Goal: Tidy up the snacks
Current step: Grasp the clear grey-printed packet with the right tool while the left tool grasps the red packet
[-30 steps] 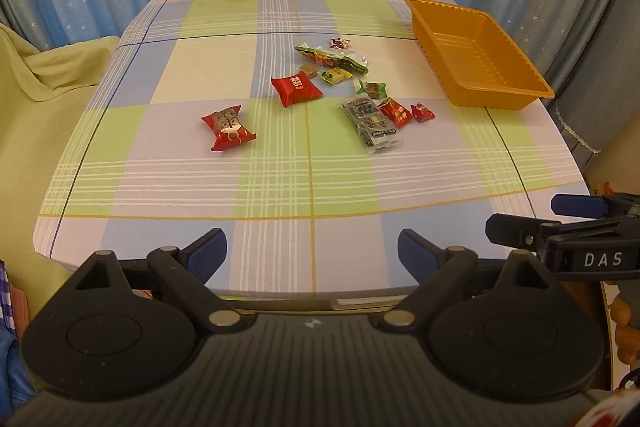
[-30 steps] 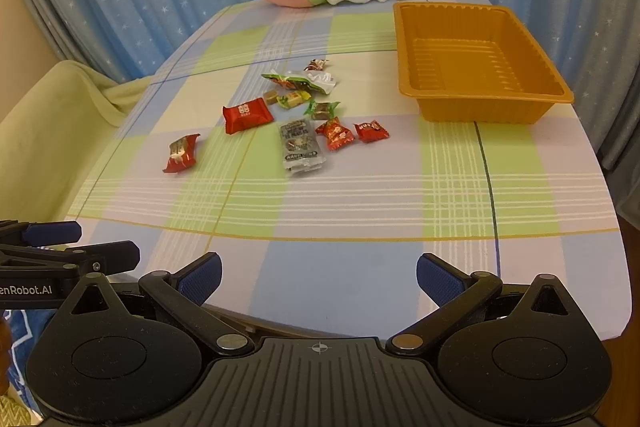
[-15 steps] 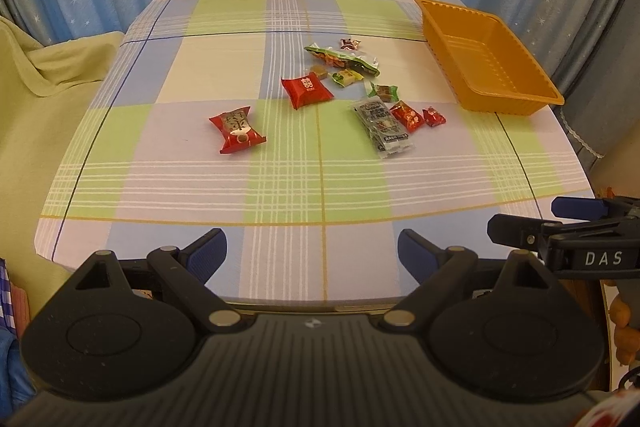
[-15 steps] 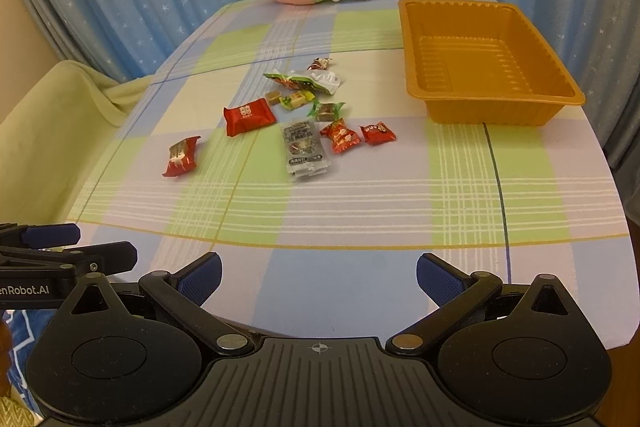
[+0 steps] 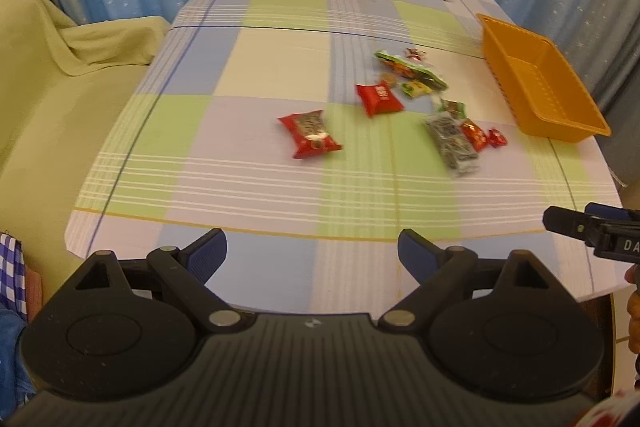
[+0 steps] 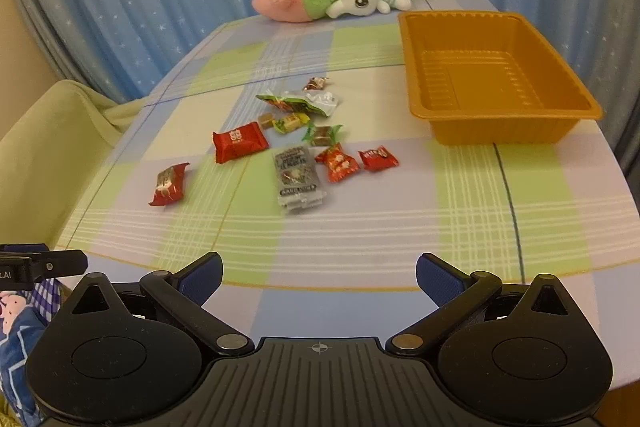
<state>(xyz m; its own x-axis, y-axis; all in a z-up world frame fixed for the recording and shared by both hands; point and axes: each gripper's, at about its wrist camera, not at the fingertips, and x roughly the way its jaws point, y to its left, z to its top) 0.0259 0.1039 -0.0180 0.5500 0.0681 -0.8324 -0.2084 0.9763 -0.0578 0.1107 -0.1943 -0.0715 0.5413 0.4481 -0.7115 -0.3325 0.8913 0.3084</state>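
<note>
A checked pastel surface (image 6: 480, 211) carried an empty orange plastic tray (image 6: 496, 131), with small bright wrapped snacks (image 6: 298, 173) scattered just left of it. Both tools, left (image 5: 312, 255) and right (image 6: 318, 277), hung spread wide at the near edge, well apart from them.

Right gripper (image 5: 592, 227) cut off at frame edge; small candies' (image 6: 316, 83) print illegible.

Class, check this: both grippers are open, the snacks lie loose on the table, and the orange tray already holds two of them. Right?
Not quite. The orange tray is empty, as the right wrist view shows. Both the left gripper and right gripper are open, and the snacks lie loose on the table.
</note>
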